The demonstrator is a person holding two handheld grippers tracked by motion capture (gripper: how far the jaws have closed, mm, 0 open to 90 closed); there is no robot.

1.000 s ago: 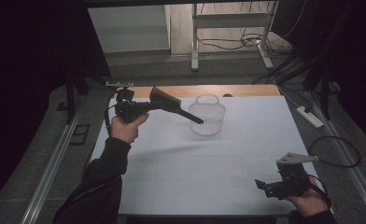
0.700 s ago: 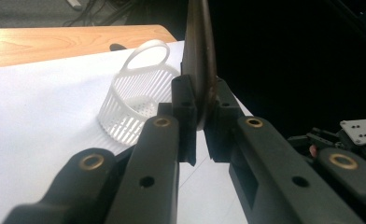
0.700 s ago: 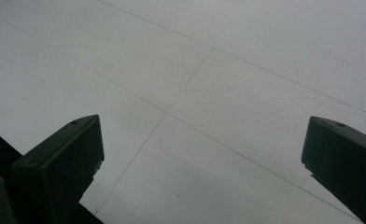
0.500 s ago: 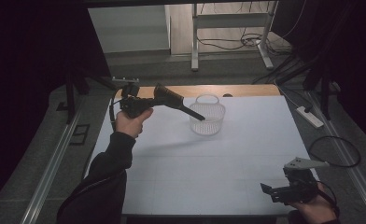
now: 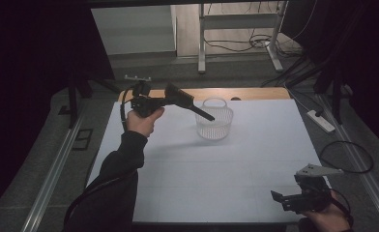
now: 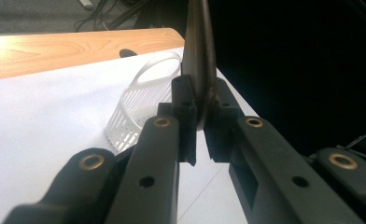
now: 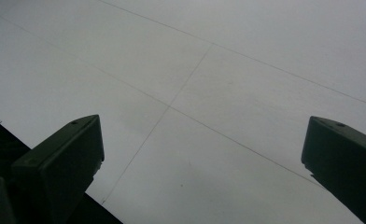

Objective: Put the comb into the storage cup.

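Observation:
A white slotted basket [image 5: 214, 123] with a hoop handle stands on the white table [image 5: 187, 174] toward its far middle. My left gripper [image 5: 174, 98] is held above the table to the basket's left, shut on a dark flat long-handled tool [image 5: 197, 110]. The tool's thin end reaches over the basket's rim. In the left gripper view the tool [image 6: 199, 46] rises edge-on from between the pads of my left gripper [image 6: 200, 100], with the basket [image 6: 139, 105] behind it. My right gripper [image 5: 285, 200] rests low at the table's near right corner, open; its jaws [image 7: 202, 126] frame bare tabletop.
A wooden strip [image 5: 240, 93] runs along the table's far edge. A power strip [image 5: 321, 121] and a looped cable [image 5: 346, 157] lie on the floor to the right. A metal rail [image 5: 52, 174] runs along the left, and a frame [image 5: 236, 29] stands behind.
My left hand has carried the tool a little to the right and farther back, so that its thin end is now over the basket. The right gripper has hardly moved.

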